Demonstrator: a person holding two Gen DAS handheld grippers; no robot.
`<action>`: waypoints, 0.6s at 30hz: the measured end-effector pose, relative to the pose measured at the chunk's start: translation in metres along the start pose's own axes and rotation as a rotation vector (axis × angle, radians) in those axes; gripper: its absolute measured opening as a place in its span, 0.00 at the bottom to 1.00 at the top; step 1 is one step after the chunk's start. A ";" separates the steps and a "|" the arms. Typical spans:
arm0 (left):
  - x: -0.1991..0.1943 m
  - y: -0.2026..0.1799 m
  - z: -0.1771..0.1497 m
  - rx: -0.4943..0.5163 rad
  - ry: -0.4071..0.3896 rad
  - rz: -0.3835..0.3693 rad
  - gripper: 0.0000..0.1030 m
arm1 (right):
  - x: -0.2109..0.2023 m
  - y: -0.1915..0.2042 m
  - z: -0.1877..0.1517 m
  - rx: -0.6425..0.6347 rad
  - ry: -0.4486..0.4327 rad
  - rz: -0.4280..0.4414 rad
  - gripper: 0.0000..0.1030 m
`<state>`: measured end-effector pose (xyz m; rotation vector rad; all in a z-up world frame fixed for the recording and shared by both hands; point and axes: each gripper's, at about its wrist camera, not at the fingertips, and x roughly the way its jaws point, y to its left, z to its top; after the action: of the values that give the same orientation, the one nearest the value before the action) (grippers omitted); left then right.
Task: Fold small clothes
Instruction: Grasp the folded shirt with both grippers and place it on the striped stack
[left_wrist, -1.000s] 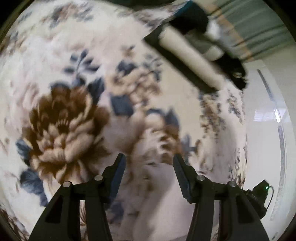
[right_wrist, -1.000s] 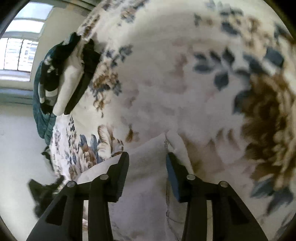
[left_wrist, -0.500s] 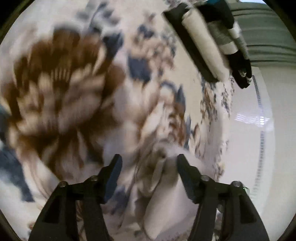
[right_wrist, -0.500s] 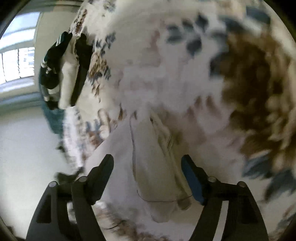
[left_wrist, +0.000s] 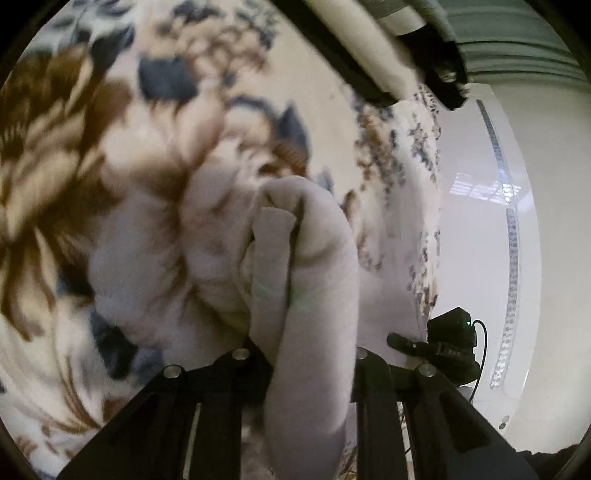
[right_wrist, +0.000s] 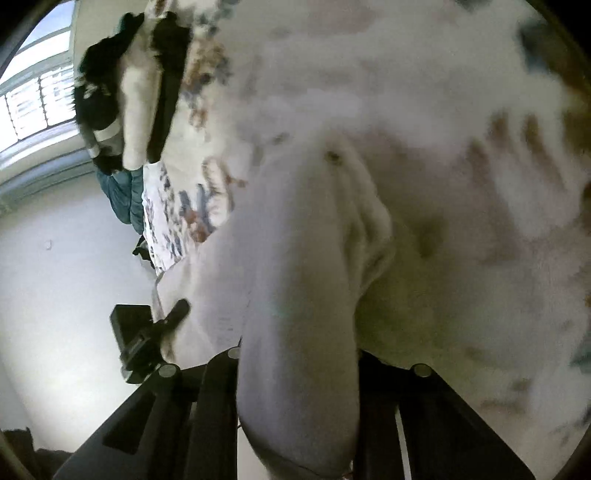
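Observation:
A small pale grey-white garment (left_wrist: 314, 280) lies bunched on a floral blanket (left_wrist: 92, 147). In the left wrist view my left gripper (left_wrist: 310, 354) has a thick fold of it between its jaws; the fingertips are hidden by the cloth. In the right wrist view my right gripper (right_wrist: 299, 354) likewise has a rounded fold of the same garment (right_wrist: 299, 295) between its jaws, fingertips covered. The garment rises up close to both cameras.
A stack of folded clothes, black, white and teal (right_wrist: 122, 103), sits at the blanket's far edge, also in the left wrist view (left_wrist: 399, 48). A black device with a cable (left_wrist: 450, 339) lies by the blanket edge. White floor (right_wrist: 55, 258) lies beyond.
Both grippers moved forward onto the garment and closed around folds of it. The cloth now bunches up between the jaws, where before it lay flat ahead of open jaws.

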<state>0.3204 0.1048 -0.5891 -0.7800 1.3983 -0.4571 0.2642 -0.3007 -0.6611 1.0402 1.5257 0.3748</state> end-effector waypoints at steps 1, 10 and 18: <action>-0.005 -0.007 0.002 0.006 -0.006 -0.003 0.15 | -0.005 0.015 -0.001 -0.013 -0.009 0.006 0.18; -0.103 -0.099 0.093 0.109 -0.165 -0.061 0.15 | -0.072 0.172 0.045 -0.197 -0.112 0.067 0.18; -0.149 -0.163 0.269 0.249 -0.336 -0.050 0.16 | -0.078 0.325 0.193 -0.352 -0.244 0.116 0.18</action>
<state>0.5866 0.1571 -0.3718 -0.6544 0.9903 -0.5028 0.5626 -0.2434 -0.4220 0.8618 1.1353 0.5540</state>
